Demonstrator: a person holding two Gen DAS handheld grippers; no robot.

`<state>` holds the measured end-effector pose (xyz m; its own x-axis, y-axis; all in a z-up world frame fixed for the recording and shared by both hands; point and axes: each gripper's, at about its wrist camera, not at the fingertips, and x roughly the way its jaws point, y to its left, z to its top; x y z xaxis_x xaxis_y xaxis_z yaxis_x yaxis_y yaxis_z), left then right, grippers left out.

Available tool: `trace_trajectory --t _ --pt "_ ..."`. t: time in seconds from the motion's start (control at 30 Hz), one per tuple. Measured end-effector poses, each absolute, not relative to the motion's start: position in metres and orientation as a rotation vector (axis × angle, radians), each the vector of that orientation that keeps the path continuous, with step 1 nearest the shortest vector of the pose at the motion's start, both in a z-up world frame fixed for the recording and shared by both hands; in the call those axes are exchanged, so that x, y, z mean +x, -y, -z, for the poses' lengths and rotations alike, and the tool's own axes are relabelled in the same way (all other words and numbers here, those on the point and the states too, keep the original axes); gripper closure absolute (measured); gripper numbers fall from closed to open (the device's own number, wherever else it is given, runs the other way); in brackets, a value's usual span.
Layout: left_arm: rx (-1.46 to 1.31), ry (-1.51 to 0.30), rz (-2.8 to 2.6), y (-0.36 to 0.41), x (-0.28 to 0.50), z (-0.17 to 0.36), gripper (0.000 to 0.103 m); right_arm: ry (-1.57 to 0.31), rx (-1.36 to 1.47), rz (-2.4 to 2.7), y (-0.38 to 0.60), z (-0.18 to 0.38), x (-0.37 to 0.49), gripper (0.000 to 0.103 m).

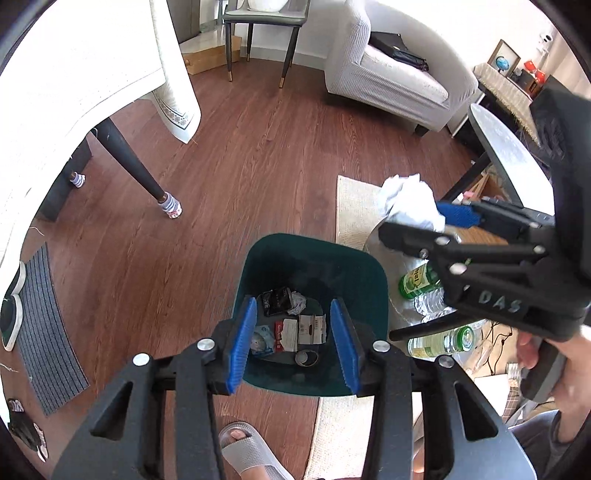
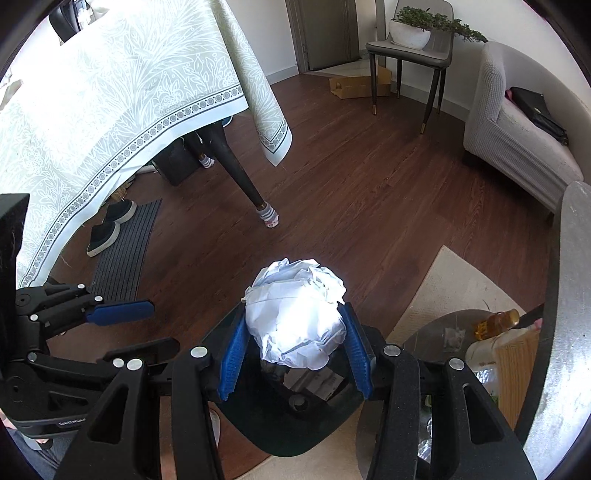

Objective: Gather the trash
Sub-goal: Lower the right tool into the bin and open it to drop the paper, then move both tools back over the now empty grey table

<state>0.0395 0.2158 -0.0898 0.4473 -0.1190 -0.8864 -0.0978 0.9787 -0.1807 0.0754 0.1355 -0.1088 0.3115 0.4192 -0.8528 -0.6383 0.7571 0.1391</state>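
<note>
A dark green trash bin (image 1: 354, 266) stands on the wood floor, holding wrappers, crumpled paper and a lid. My left gripper (image 1: 293, 345) is open and empty, directly above the bin's mouth. My right gripper (image 2: 295, 352) is shut on a large crumpled white paper ball (image 2: 297, 314). It holds the ball above the bin (image 2: 280, 428). In the left wrist view the right gripper (image 1: 424, 221) and the paper ball (image 1: 408, 201) sit up and to the right of the bin. The left gripper shows at the left of the right wrist view (image 2: 144, 326).
Plastic bottles (image 1: 421, 282) lie on a low round table (image 1: 376, 236) right of the bin, on a cream rug (image 1: 351, 199). A cloth-covered table (image 2: 110, 92) with a dark leg (image 2: 240, 173) stands left. A grey sofa (image 1: 388, 77) and chair (image 1: 258, 22) stand behind. My sandalled foot (image 1: 243, 446) is below.
</note>
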Motion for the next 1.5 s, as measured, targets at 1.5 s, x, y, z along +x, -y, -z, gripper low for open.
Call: trace_trajectory --t 1.5 --pt "-0.218 -0.767 0.013 -0.207 0.030 -0.024 0.075 -1.020 -0.442 -0.730 -0.123 0.110 0.012 0.042"
